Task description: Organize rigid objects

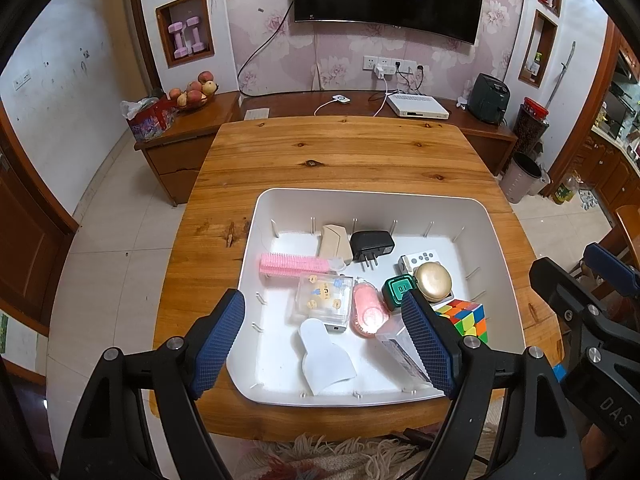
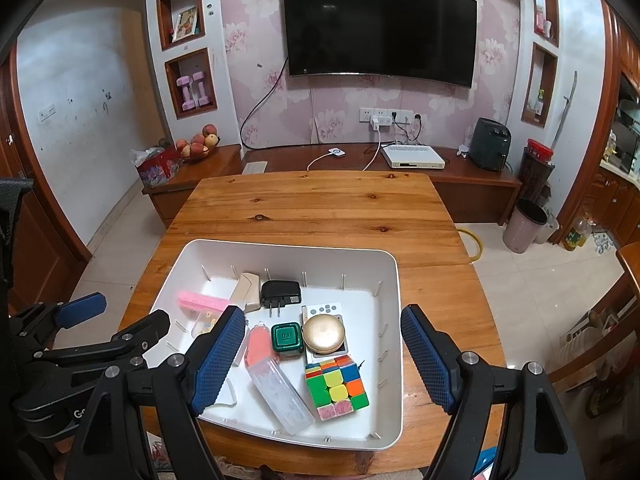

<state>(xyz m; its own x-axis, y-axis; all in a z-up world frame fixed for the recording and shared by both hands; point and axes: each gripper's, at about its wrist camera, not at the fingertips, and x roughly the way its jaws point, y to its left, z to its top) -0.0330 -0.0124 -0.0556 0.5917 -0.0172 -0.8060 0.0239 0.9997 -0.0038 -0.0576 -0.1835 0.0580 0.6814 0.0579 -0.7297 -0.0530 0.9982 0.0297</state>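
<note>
A white bin (image 1: 496,240) (image 2: 394,280) sits on the wooden table (image 1: 340,152). Inside lie a pink comb (image 1: 292,266), a beige case (image 1: 334,242), a black plug adapter (image 1: 372,246) (image 2: 280,292), a clear box with yellow figures (image 1: 324,296), a pink oval brush (image 1: 368,310), a green cube (image 1: 398,292) (image 2: 286,338), a gold round tin (image 1: 434,280) (image 2: 324,334), a colour puzzle cube (image 1: 466,316) (image 2: 336,386), a clear long case (image 2: 280,394) and a white flat piece (image 1: 326,356). My left gripper (image 1: 324,340) hovers open over the bin's near left. My right gripper (image 2: 324,360) hovers open over its near right. Neither holds anything.
A low wooden cabinet (image 1: 192,120) runs along the far wall with a fruit bowl (image 1: 194,92), a white set-top box (image 1: 416,106) and a black fryer (image 1: 488,98). A television (image 2: 380,28) hangs above. A grey bin (image 2: 524,226) stands on the floor at right, and a fringed rug (image 1: 320,456) lies below the table's near edge.
</note>
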